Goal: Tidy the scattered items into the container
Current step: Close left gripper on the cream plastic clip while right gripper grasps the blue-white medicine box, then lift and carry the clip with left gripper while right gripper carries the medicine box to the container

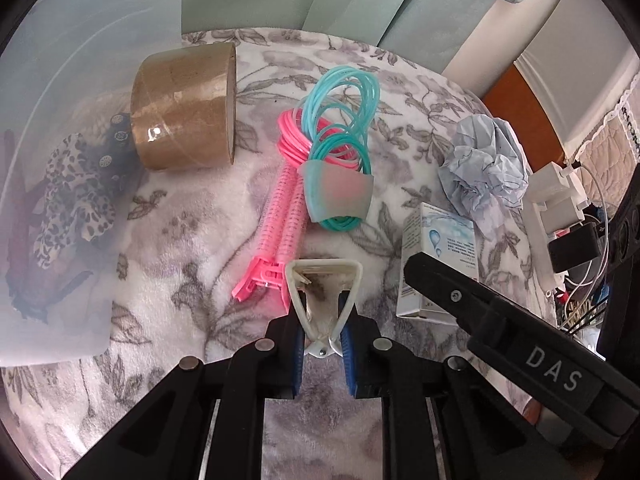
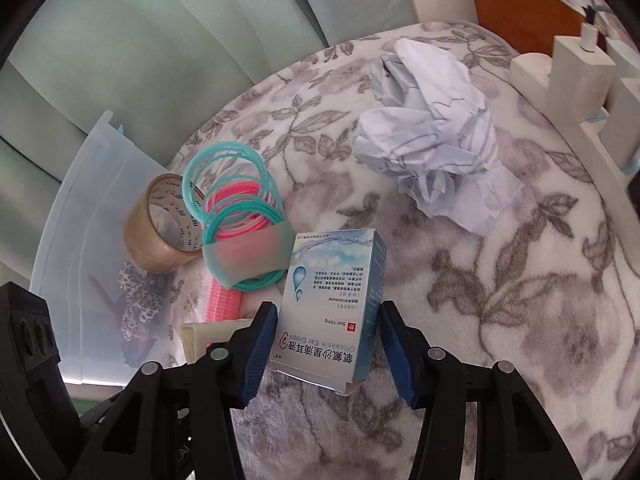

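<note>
My left gripper [image 1: 323, 338] is shut on a cream triangular clip [image 1: 322, 276], held just above the floral blanket. In the right wrist view the blue-and-white ear drops box [image 2: 332, 308] stands tilted between the blue pads [image 2: 260, 344] of my right gripper [image 2: 328, 354]. The jaws are open, close to the box's sides. A coiled pink and teal skipping rope [image 1: 320, 160] and a brown tape roll [image 1: 184, 112] lie beside the translucent container [image 1: 60, 100], which holds a leopard-print item [image 1: 72, 192]. Crumpled pale paper [image 2: 436, 140] lies further right.
The items rest on a white blanket [image 2: 520, 300] with a grey leaf pattern. White plugs and a power strip [image 1: 556, 200] with cables sit at the right edge. Green curtains [image 2: 160, 40] hang behind. My right gripper's black body [image 1: 520, 340] crosses the left wrist view.
</note>
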The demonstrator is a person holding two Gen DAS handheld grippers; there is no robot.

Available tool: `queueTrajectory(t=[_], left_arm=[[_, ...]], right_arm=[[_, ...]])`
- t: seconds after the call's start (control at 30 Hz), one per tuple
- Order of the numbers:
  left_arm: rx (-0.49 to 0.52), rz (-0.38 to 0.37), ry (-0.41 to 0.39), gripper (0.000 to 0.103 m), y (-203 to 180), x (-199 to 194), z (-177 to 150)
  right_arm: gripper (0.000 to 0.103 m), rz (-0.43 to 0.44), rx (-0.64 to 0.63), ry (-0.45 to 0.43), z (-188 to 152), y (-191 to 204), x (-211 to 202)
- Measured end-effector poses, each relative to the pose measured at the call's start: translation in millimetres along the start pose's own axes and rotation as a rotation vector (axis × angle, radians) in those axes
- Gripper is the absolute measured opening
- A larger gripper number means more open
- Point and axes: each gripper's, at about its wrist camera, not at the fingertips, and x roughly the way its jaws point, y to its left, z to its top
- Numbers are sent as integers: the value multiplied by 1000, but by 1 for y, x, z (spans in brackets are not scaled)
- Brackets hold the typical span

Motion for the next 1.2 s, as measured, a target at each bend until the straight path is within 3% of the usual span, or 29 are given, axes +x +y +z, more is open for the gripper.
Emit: queueTrajectory(t=[0.23, 0.53, 1.2], left_arm=[[21, 1, -41, 17, -10, -31, -10], [71, 7, -154, 17, -29, -92, -17], [149, -14, -442, 17, -40, -214, -20]], right_arm=[[55, 30, 41, -27, -20, -7, -38], [55, 94, 24, -148, -25, 5, -100], [56, 239, -225, -483, -35, 70, -240]])
